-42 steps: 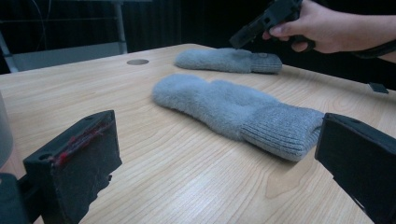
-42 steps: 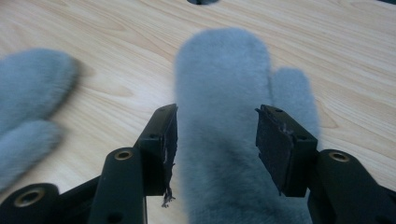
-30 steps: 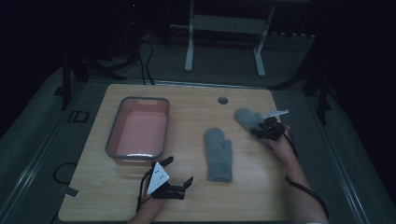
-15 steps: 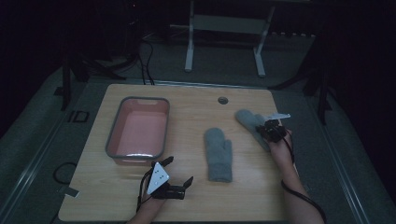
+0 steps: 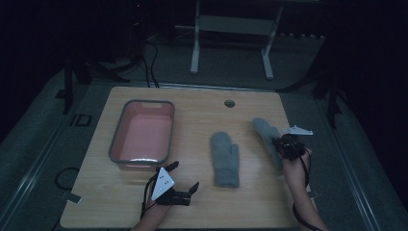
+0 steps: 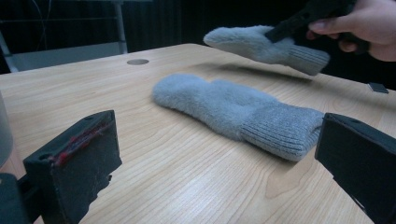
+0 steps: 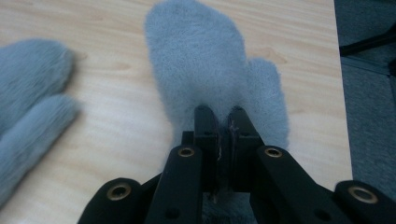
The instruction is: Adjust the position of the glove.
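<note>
Pinched at its cuff end, a grey fleecy mitten is held clear of the table by the right gripper, whose jaws have just been closing and are now clamped tight on the fabric. It is seen at the right side of the wooden table, its ribbed cuff and fuzzy pile caught in the left gripper view with a shadow cast beneath it. A second grey mitten is laid flat at mid-table, just to the left, cuff towards the near edge. The left gripper is rested near the front edge, jaws spread wide, nothing between them. A grey-rimmed pink tub is stood on the left. Beyond the pale wood, the room is sunk in darkness; a white stand is made out at the far side.
</note>
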Demonstrator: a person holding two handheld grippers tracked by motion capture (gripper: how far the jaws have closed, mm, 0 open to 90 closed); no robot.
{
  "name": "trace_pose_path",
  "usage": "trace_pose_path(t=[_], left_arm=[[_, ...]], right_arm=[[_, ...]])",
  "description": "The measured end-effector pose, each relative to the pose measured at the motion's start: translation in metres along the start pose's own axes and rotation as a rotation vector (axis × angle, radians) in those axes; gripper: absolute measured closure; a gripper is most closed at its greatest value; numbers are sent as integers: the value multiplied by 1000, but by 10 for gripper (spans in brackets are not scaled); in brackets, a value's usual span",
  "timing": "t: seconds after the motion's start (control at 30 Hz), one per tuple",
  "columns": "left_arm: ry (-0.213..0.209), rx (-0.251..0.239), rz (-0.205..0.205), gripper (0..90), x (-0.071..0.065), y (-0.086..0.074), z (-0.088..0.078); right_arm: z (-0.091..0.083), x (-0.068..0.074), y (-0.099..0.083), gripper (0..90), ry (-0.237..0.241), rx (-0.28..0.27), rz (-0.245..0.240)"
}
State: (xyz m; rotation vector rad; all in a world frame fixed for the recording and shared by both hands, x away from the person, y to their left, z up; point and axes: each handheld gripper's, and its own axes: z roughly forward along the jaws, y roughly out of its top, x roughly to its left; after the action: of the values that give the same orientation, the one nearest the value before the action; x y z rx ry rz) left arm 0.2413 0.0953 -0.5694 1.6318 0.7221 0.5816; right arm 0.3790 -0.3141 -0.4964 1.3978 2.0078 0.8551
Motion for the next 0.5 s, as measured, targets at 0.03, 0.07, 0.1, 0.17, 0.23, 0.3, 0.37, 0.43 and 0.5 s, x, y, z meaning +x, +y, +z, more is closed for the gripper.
trace_pose_path(t=[0.03, 0.07, 0.1, 0.17, 0.23, 0.3, 0.37, 0.43, 0.5], left_arm=[[0, 0, 0, 2, 0, 0, 0], [0, 1, 0, 2, 0, 0, 0], [0, 2, -1, 2, 0, 0, 0], [0, 2, 0, 2, 0, 0, 0], [0, 2, 0, 2, 0, 0, 0], [0, 2, 1, 2, 0, 0, 0], [0, 2, 0, 2, 0, 0, 0], [1, 3, 2, 2, 0, 0, 0], [1, 2, 2, 2, 0, 0, 0]], right_arm=[[-3, 2, -2, 848, -6, 3, 3], [-5, 4, -4, 848, -8, 5, 9], [-8, 6, -8, 848, -13, 11, 12], [-10, 7, -15, 848, -24, 16, 14], [-11, 7, -22, 848, -29, 25, 27], [-10, 7, -32, 847, -25, 43, 42], [-7, 8, -40, 846, -18, 58, 52], [0, 9, -47, 844, -1, 80, 54], [5, 13, -52, 835, 3, 94, 33]])
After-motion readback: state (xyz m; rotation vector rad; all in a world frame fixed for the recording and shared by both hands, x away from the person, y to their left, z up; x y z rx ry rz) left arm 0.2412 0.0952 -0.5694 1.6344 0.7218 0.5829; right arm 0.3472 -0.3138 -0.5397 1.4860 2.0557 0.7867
